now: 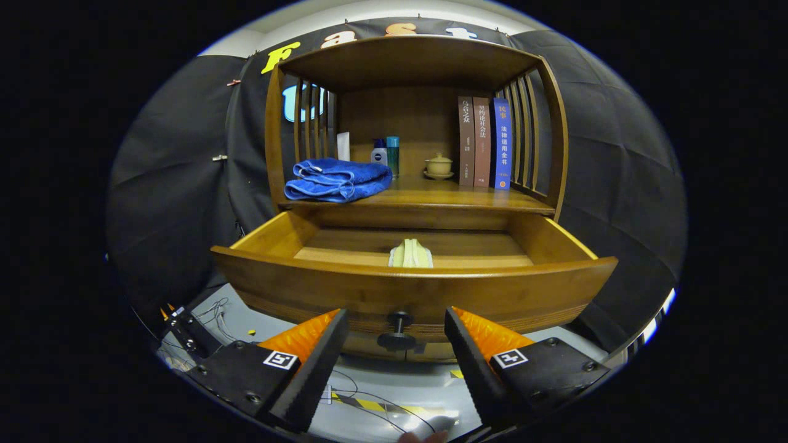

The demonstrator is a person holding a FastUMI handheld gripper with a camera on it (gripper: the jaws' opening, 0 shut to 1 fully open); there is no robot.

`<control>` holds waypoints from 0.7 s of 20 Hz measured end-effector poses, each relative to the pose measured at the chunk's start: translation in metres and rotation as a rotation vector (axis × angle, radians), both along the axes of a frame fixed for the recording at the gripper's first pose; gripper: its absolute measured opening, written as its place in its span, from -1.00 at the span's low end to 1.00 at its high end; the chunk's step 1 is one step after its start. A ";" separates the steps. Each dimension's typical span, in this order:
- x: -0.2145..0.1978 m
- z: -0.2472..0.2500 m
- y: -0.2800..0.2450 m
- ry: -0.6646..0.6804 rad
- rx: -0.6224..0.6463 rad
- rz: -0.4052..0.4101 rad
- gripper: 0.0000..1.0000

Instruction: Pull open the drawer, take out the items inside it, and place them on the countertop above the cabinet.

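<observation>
Gripper view: my claw [397, 344] stands with its fingers spread apart and gripping nothing, the dark knob [399, 331] of the pulled-out wooden drawer [412, 289] lying between them without touching either. Inside the drawer, beyond the front panel, a pale folded item [410, 254] rests near the middle of the floor. Above, the cabinet's countertop [443, 198] carries a folded blue towel [337, 179], two bottles [386, 154], a lidded cup [439, 165] and three upright books [484, 143].
</observation>
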State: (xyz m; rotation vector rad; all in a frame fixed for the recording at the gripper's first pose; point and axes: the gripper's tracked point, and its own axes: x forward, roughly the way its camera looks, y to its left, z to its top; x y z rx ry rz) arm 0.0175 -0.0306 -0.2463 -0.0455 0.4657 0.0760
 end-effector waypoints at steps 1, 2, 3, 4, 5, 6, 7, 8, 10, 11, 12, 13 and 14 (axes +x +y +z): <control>0.001 0.014 -0.005 0.013 0.006 -0.005 0.98; 0.003 0.029 -0.009 0.017 0.024 -0.009 0.97; 0.012 0.045 -0.014 0.013 0.036 -0.018 0.98; 0.021 0.056 -0.021 0.023 0.027 -0.029 0.97; 0.031 0.064 -0.027 0.041 0.011 -0.025 0.97; 0.041 0.070 -0.031 0.062 -0.009 -0.024 0.95; 0.053 0.075 -0.033 0.078 -0.006 -0.021 0.95; 0.069 0.074 -0.033 0.102 -0.006 -0.022 0.96; 0.093 0.067 -0.040 0.156 -0.026 -0.041 0.96; 0.106 0.062 -0.041 0.175 -0.036 -0.045 0.96; 0.117 0.055 -0.039 0.203 -0.039 -0.040 0.96; 0.128 0.046 -0.038 0.232 -0.040 -0.043 0.96; 0.137 0.037 -0.039 0.266 -0.039 -0.048 0.96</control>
